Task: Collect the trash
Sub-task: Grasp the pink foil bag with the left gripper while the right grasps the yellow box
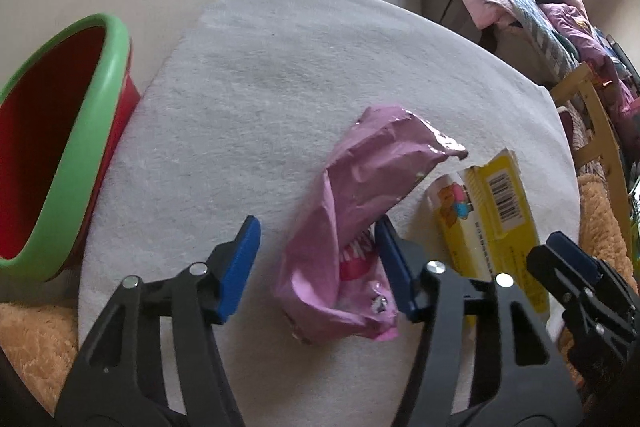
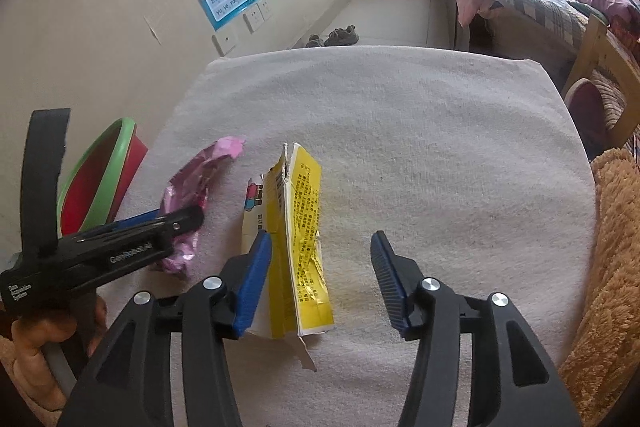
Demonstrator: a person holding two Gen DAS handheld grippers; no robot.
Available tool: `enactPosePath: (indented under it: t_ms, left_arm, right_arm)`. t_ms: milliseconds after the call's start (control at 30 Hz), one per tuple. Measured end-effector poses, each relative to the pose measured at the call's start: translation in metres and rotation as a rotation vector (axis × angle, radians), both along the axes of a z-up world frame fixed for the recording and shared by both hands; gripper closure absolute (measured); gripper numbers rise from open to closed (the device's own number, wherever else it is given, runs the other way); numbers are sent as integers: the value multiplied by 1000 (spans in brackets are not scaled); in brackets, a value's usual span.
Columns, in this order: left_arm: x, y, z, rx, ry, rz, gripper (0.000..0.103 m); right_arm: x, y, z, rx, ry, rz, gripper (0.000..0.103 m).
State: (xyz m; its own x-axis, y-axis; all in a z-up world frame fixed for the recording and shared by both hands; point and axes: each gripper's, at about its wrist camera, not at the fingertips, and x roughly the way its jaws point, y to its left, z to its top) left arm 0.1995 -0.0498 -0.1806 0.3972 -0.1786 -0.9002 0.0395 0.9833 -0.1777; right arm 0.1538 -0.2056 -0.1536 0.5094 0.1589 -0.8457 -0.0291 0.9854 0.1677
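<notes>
The pink wrapper [image 1: 344,227] lies crumpled on the white-covered counter [image 1: 280,75], its long axis running from the near edge toward the far right, with the twisted far end raised and pointing right. It sits between the fingers of the left hand-held gripper [image 1: 316,251]. The right pad appears to touch the wrapper's side. The left pad stands clear of it, so the jaws are open around the wrapper and no grip is made.

Just right of the wrapper lies the flattened yellow carton [image 2: 296,247], long axis running near to far, torn end pointing far. The right hand-held gripper [image 2: 320,279] is open. Its left pad [image 2: 252,283] rests beside the carton's left edge; the right pad is well apart.

The red bin with a green rim [image 1: 80,147] stands off the counter's left edge, mouth tilted toward the counter.

Step in hand, as judged: acquiring the wrapper. The next move calls for closing the left jaws fully on the crumpled body, lifting, then carrying it left over the bin rim before release. The thin film may slip if gripped only at an edge.
</notes>
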Motion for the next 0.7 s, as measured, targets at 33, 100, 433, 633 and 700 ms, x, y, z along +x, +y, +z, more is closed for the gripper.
enactPosePath:
  t_ms: [33,100,433,633,700]
  left_arm:
    - [-1,1,1,-3,-2,4,46]
    - [-4,4,3,-7,-12,6,46]
    - [2,0,11,17,-54,-9,35]
    - [4,-2,5,15,-29,-13,43]
    - [3,0,2,10,-14,-9,50]
  right_arm:
    - [0,0,-1,2,3,1,53]
    - [1,2,-1,2,5,3,53]
    - [1,5,-5,-6,15,16,51]
    - [1,6,-6,-7,16,18,46]
    - [1,6,-6,-5,16,17,46]
